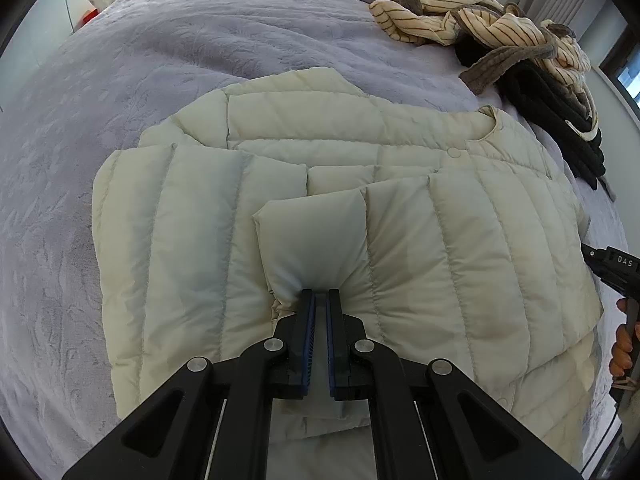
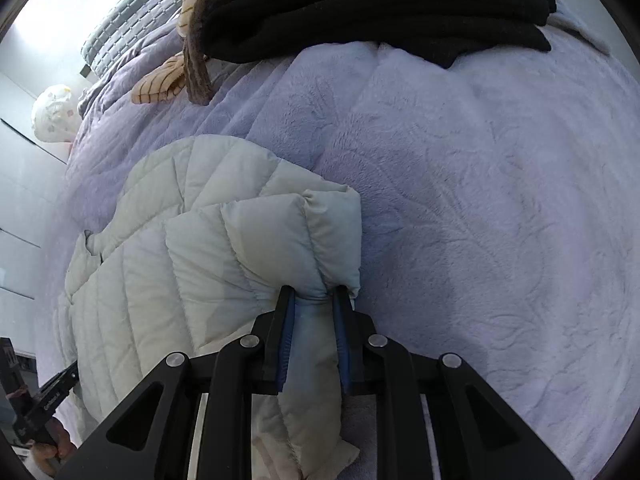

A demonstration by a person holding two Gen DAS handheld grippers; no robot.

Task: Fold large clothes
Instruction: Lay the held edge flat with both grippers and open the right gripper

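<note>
A cream quilted puffer jacket (image 1: pixel 400 184) lies on the lilac bedspread (image 1: pixel 120 80), sleeves folded in over its front. My left gripper (image 1: pixel 320 294) is shut on the edge of a folded part of the jacket near its lower middle. In the right wrist view my right gripper (image 2: pixel 314 292) is shut on a thick bunched fold of the jacket (image 2: pixel 224 232), which is raised over the bedspread (image 2: pixel 480 200). The right gripper also shows at the right edge of the left wrist view (image 1: pixel 612 268).
A heap of clothes lies at the far right of the bed: a cream striped garment (image 1: pixel 460 16) over a black one (image 1: pixel 560 120). The black garment (image 2: pixel 380 4) lies just beyond the jacket in the right wrist view. A white bag (image 2: pixel 54 114) stands beside the bed.
</note>
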